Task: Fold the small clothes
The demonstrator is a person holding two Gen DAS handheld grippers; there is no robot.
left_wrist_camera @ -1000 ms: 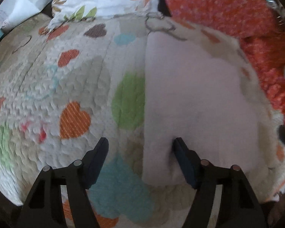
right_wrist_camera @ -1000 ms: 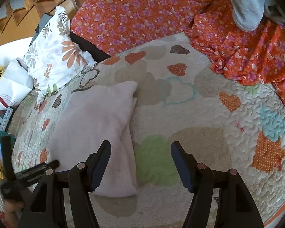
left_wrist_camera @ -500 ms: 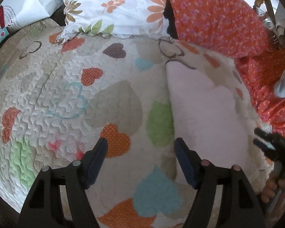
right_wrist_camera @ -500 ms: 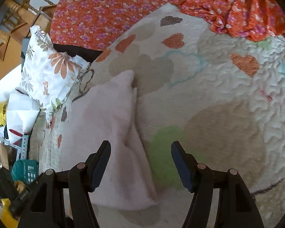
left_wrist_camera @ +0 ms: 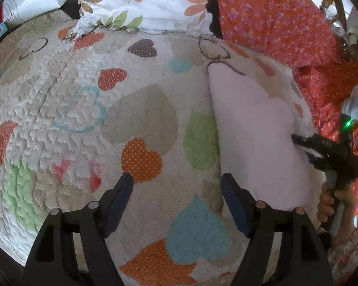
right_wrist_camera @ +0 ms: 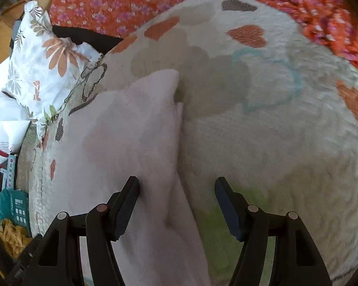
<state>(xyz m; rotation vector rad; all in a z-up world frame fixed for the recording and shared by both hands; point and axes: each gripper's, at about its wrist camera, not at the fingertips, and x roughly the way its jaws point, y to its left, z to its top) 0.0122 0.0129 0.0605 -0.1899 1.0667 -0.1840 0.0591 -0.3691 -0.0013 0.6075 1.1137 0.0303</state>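
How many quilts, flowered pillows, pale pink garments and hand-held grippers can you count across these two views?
Heart quilt: 1
Flowered pillow: 1
Pale pink garment: 1
Hand-held grippers: 2, the left hand-held gripper, jaws opening with nothing between them, and the right hand-held gripper
Total: 5

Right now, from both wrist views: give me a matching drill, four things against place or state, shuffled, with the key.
Things:
1. pale pink folded cloth
2. white pillow with orange flowers
3. left gripper
4. right gripper

Places or states:
A. over the bare heart-print quilt, jaws opening, nothing between them
B. at the quilt's far edge
C. lying flat on the quilt
D. open, straddling the cloth's edge

Pairs: 1-C, 2-B, 3-A, 4-D
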